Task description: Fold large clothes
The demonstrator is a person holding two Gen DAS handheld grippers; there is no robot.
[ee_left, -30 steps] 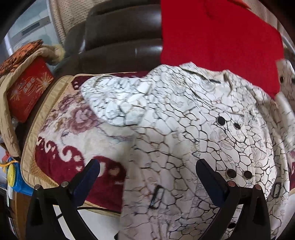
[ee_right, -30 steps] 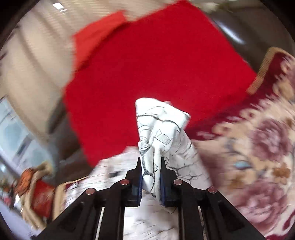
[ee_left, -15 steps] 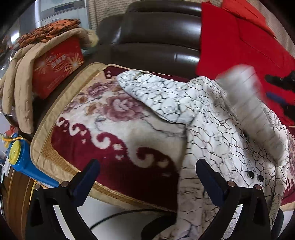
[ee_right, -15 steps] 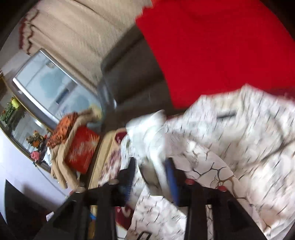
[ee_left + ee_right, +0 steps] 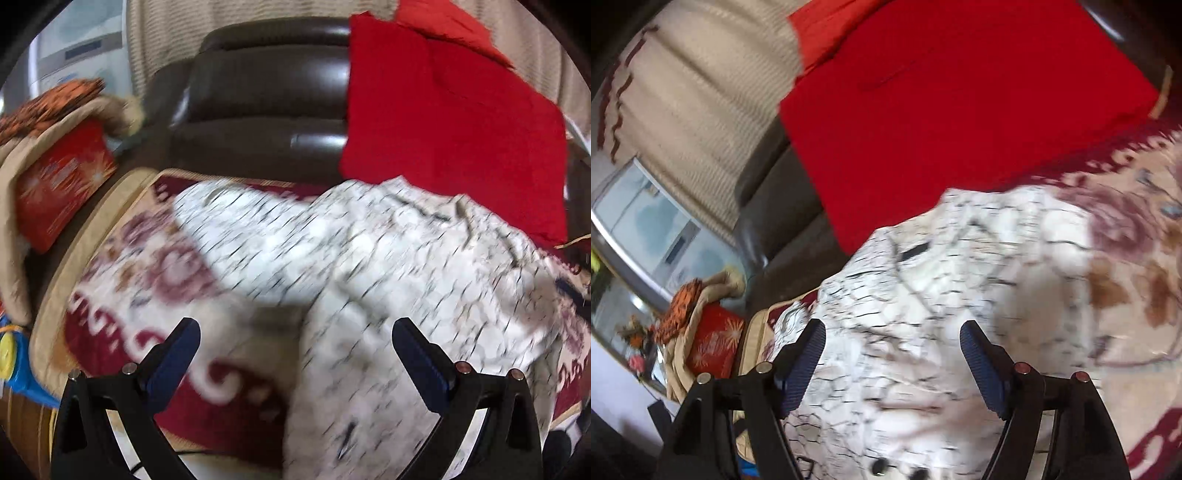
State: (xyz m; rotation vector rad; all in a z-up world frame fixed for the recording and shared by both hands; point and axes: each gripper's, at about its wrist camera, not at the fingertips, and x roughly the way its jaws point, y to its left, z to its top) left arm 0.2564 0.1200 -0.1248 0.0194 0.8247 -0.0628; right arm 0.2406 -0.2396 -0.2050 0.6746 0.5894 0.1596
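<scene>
From the left wrist, the left gripper stands wide open with nothing between its blue pads. The white crackle-print garment lies spread on the floral blanket ahead of it, one sleeve reaching left above the gap, its body passing under the right-hand finger and hanging off the blanket's near edge. A red cloth drapes the dark sofa behind; a red box sits at left. The view is blurred

From the right wrist, the right gripper is also spread open and empty, hovering directly over the garment, which fills the space between and below its fingers. The blanket shows at right, the red cloth beyond
</scene>
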